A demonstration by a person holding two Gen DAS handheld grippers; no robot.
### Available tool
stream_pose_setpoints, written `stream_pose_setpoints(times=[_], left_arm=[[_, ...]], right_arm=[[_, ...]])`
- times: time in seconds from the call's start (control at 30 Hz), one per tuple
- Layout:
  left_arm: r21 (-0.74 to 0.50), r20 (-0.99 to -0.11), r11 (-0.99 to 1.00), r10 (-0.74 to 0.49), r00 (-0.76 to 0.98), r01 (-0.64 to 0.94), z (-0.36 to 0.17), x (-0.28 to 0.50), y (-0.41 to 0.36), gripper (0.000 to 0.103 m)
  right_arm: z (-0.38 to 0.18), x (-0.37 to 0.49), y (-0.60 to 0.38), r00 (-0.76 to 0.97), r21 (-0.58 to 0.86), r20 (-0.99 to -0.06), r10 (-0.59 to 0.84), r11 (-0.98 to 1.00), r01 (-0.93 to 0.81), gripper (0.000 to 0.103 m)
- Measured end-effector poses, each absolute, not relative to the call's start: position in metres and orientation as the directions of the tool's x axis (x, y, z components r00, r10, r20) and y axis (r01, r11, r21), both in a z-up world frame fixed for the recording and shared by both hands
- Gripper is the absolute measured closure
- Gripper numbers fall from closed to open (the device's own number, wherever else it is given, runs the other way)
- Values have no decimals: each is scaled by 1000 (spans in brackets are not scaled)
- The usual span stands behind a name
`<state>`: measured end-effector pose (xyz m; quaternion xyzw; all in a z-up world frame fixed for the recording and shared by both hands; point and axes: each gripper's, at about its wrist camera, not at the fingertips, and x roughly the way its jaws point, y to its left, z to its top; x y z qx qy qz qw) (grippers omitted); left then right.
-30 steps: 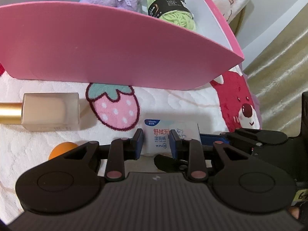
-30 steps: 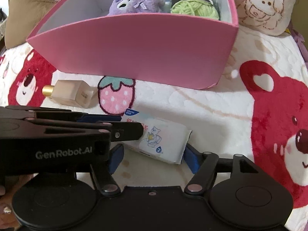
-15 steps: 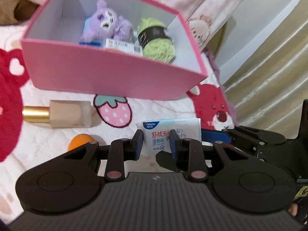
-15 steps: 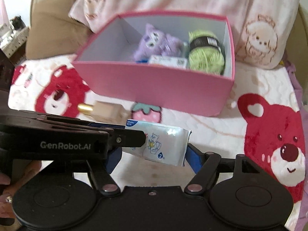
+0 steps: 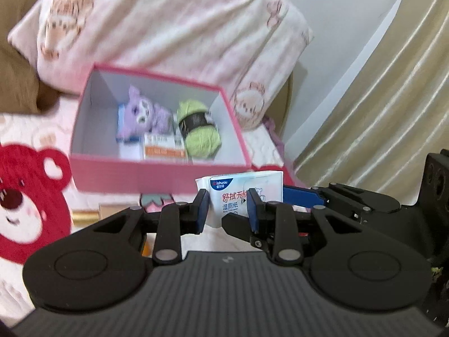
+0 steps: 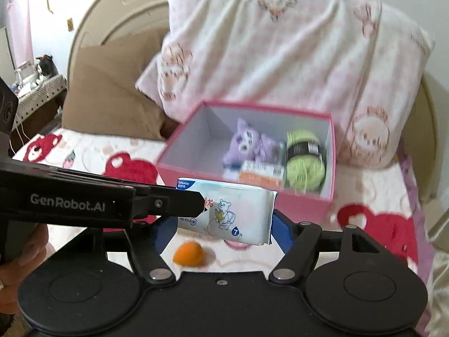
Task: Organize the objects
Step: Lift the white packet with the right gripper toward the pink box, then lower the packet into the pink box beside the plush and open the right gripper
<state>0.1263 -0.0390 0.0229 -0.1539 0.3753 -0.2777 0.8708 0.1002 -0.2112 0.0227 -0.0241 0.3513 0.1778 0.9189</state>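
Note:
A white wet-wipes pack (image 5: 244,185) with blue print hangs in the air just in front of the pink box (image 5: 157,177). My left gripper (image 5: 227,210) is shut on the pack's near left part. In the right wrist view, the pack (image 6: 238,210) lies lengthwise between the blue pads of my right gripper (image 6: 223,227), whose jaws are closing and touch both of its ends. The left gripper (image 6: 200,206) reaches in from the left. The pink box (image 6: 303,207) holds a purple plush (image 6: 249,143), green yarn (image 6: 304,160) and an orange-white carton (image 6: 261,174).
An orange object (image 6: 188,252) lies on the bear-print bedspread (image 6: 378,224) below the pack. A beige bottle (image 5: 112,210) shows partly behind my left fingers. A pink pillow (image 6: 280,42) leans behind the box, a curtain (image 5: 378,112) hangs at the right. A hand (image 6: 28,250) holds the left gripper.
Both grippers have risen together with the wipes pack, off the bedspread. The views now look down into the box from higher up; the pillow has come into sight.

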Motion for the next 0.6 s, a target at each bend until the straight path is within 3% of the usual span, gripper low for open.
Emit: stream_pose_setpoints(times=[0.17, 0.3, 0.6], left_arm=[[-447, -557, 824, -561, 613, 347, 48, 145, -33, 77], [-423, -578, 853, -514, 634, 306, 54, 177, -31, 76], [-403, -627, 883, -457, 631, 239, 29, 251, -45, 76]], right_arm=[[48, 119, -205, 710, 71, -621, 331, 926, -370, 35], [54, 149, -198, 706, 62, -624, 335, 922, -383, 47], [40, 228, -199, 660, 72, -682, 315, 927, -369, 49]])
